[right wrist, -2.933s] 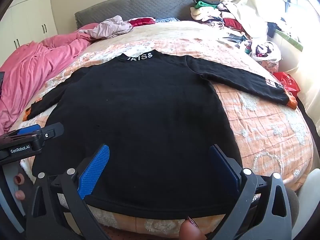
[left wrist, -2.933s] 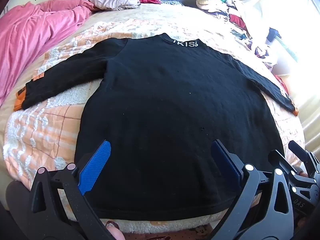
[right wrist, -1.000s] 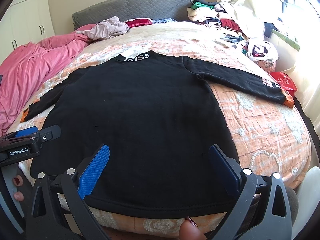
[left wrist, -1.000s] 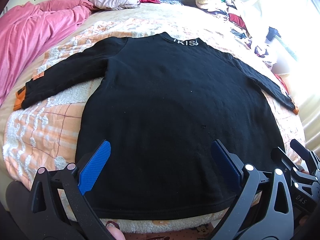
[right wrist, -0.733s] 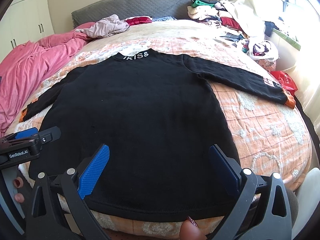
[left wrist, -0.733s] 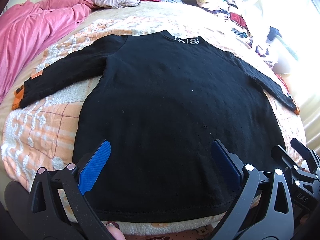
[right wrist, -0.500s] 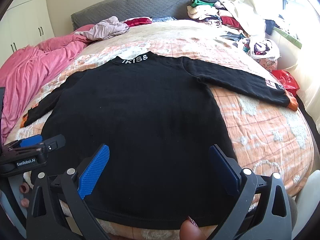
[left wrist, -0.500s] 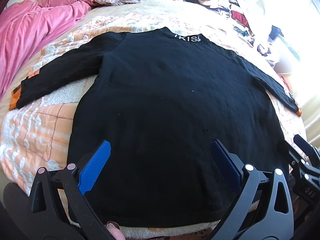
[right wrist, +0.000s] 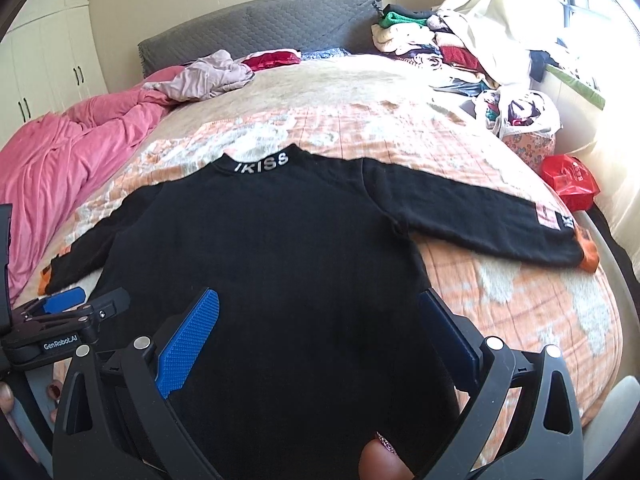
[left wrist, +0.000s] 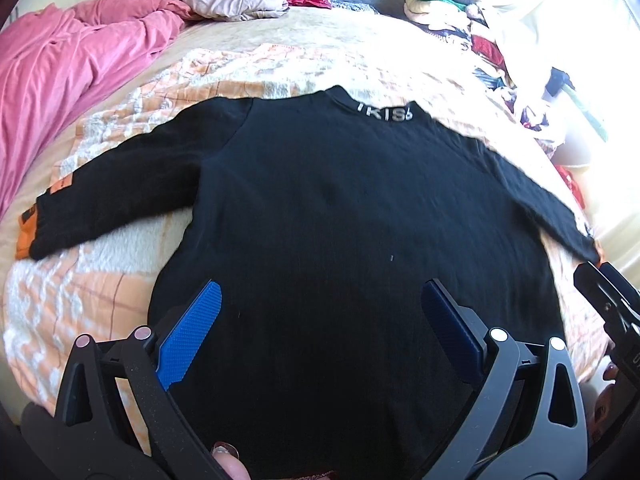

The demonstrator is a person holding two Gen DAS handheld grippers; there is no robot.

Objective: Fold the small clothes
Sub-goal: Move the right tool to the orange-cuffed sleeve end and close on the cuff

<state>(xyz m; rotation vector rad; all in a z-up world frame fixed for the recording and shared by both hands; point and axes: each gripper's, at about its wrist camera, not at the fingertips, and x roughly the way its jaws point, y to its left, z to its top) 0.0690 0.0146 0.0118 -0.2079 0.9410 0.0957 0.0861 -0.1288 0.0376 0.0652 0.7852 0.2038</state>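
Left wrist view: we see black sweater (left wrist: 340,208) spread flat, back up, on bed (left wrist: 304,60), hem at near edge, collar toward headboard. Left tool (left wrist: 320,320) wide open over hem, holding nothing. We judge knit soft, light, floppy; likely to cling to fleecy blanket (left wrist: 80,292).

Right wrist view: right tool (right wrist: 316,320) also gaping, empty, above hem near sweater's right side. Right sleeve (right wrist: 480,216) reaches toward right edge of bed. Hem hidden under tools, contact uncertain. We would pinch cuff or shoulder seam.
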